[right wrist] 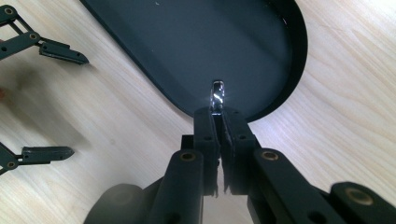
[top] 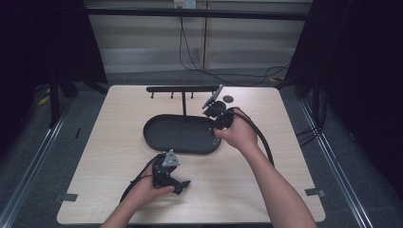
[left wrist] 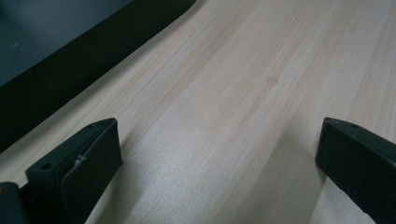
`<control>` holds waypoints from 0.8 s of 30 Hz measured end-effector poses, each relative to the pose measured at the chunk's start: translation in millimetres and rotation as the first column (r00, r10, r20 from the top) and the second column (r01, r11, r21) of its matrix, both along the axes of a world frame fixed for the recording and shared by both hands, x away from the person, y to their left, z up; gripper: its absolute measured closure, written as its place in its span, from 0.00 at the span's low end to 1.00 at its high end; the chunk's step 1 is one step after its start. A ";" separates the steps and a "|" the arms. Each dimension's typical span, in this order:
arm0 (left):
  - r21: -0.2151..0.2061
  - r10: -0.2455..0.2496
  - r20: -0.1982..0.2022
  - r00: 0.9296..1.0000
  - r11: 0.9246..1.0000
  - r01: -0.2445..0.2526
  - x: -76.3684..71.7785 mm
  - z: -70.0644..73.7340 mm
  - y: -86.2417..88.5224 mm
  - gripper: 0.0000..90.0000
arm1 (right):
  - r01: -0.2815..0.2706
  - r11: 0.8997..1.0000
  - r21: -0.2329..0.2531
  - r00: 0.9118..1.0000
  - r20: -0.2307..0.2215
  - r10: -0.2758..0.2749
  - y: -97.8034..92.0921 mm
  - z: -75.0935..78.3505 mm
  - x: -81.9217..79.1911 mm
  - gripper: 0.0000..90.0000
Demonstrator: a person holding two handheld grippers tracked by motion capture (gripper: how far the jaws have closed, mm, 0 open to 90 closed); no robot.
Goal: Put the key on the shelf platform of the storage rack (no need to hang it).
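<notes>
The left gripper (top: 183, 186) sits low on the wooden table (top: 266, 180) near the front edge, jaws spread wide with nothing between them, just bare wood in its own view. My guess is it's parked out of the way while the other hand works.

In the middle is a black oval tray (top: 157, 137) with a T-shaped hanger stand (top: 183, 90) rising from its back part. The tray looks empty as far as I can tell.

The right gripper (right wrist: 218, 122) hangs at the tray's right end, jaws pinched nearly together on a small shiny ring-like thing (right wrist: 217, 95), too small to name for sure. It's held right over the tray rim, so probably either heading in or coming out. A small dark round object (top: 228, 99) sits on the table behind.
</notes>
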State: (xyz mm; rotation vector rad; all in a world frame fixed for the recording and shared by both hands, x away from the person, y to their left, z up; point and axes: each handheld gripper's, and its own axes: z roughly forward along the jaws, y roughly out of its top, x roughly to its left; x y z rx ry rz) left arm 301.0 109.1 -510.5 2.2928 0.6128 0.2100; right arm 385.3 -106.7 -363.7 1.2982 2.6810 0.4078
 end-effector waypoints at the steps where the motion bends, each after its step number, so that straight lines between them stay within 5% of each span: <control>1: 0.001 0.000 0.000 1.000 1.000 0.000 0.0 0.1 0.1 0.00 | 0.000 1.000 -0.001 1.000 -0.003 0.000 0.6 0.2 0.5 0.96; 24: 0.006 -0.004 0.001 1.000 1.000 0.004 0.3 0.4 0.3 0.00 | -0.018 1.000 -0.011 1.000 0.004 0.018 16.6 2.6 13.9 0.96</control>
